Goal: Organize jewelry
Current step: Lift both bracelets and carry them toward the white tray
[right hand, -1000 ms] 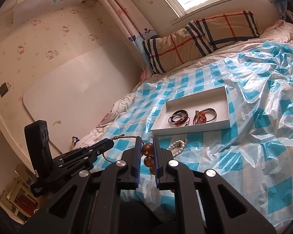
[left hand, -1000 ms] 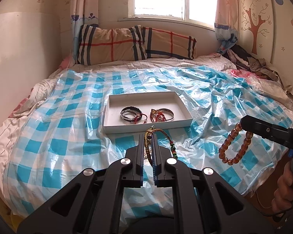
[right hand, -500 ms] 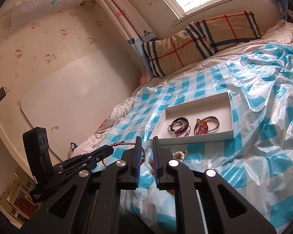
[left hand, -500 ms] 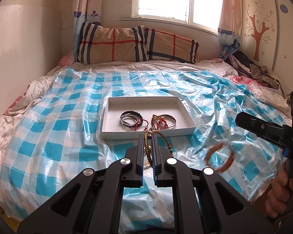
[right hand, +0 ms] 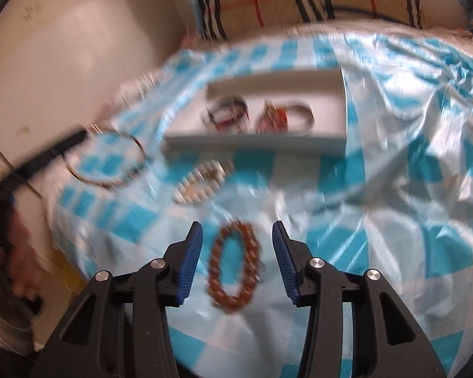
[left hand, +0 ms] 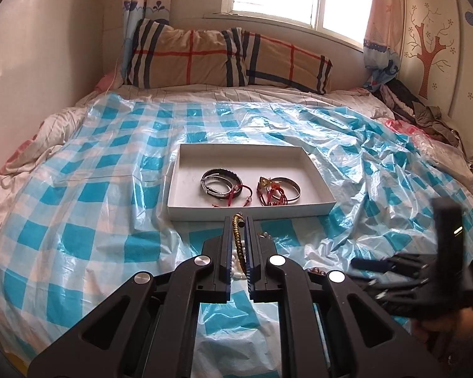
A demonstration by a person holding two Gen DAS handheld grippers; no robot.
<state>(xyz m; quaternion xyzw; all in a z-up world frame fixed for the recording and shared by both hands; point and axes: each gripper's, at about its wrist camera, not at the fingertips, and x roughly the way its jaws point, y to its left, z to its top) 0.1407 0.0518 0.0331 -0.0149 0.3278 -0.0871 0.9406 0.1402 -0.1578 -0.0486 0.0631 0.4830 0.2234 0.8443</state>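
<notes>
The left claw (left hand: 238, 230) is closed on a braided cord bracelet (left hand: 236, 236), just in front of the white tray (left hand: 252, 212) on the bed. A white bead bracelet (right hand: 201, 182) lies on the blue checked plastic sheet (right hand: 394, 189). The right claw (right hand: 238, 236) is wide open and holds nothing; the brown bead bracelet (right hand: 233, 267) lies on the sheet between its fingers.

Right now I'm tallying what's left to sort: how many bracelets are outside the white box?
3: the amber bead bracelet lying between the open right gripper fingers, the white bead bracelet near the white box, and the braided cord bracelet held by the left gripper. Others may be hidden.
</notes>
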